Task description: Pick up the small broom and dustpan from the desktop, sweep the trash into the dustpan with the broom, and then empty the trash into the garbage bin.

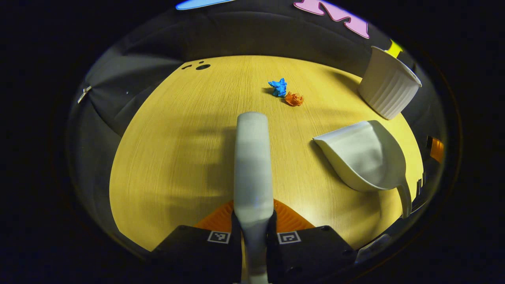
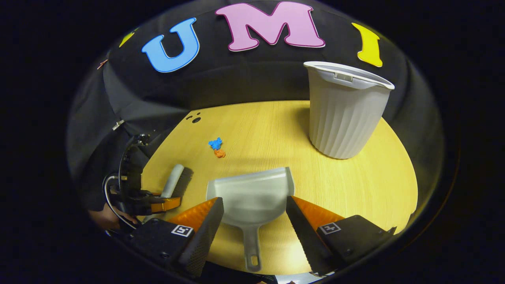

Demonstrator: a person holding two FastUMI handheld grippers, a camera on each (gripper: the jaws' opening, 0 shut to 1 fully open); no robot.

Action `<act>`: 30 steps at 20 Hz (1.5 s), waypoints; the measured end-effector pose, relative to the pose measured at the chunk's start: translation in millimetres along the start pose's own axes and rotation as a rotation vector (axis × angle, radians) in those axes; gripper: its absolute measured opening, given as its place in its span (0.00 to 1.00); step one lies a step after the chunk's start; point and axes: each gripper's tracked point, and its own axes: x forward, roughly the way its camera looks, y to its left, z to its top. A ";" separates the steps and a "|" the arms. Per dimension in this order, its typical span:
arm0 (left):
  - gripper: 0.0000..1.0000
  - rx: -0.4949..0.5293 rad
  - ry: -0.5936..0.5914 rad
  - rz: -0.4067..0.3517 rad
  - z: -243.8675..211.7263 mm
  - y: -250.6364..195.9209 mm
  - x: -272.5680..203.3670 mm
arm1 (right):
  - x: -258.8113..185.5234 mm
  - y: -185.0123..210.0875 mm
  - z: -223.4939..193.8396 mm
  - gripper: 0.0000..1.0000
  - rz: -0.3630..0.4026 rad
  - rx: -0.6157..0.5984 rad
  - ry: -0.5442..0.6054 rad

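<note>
My left gripper (image 1: 253, 215) is shut on the small broom (image 1: 251, 157), whose grey back runs straight ahead over the wooden table (image 1: 169, 157). Crumpled blue trash (image 1: 278, 87) and orange trash (image 1: 294, 98) lie together beyond the broom's tip. The grey dustpan (image 1: 365, 156) lies to the right. In the right gripper view, my right gripper (image 2: 253, 202) is open, its fingers on either side of the dustpan (image 2: 252, 191), whose handle (image 2: 251, 244) points back toward me. The left gripper (image 2: 158, 203) with the broom (image 2: 176, 179) shows at the left, and the trash (image 2: 217, 148) lies past it.
A white ribbed garbage bin (image 2: 343, 114) stands upright at the table's far right, also seen as the bin (image 1: 388, 90) in the left gripper view. Small dark holes (image 1: 202, 66) mark the table's far left corner. A hand (image 2: 104, 219) holds the left gripper.
</note>
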 end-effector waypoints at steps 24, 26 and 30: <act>0.27 -0.033 -0.104 -0.010 -8.9 33.0 -75.8 | 68.2 -12.1 -124.2 0.89 -0.124 -0.102 0.387; 0.27 -0.043 -0.099 -0.002 -6.9 34.5 -74.4 | 72.4 -9.8 -122.7 0.75 -0.122 -0.124 0.362; 0.29 -0.067 -0.086 -0.003 -3.0 28.4 -67.0 | 73.3 -2.9 -122.5 0.57 -0.099 -0.150 0.355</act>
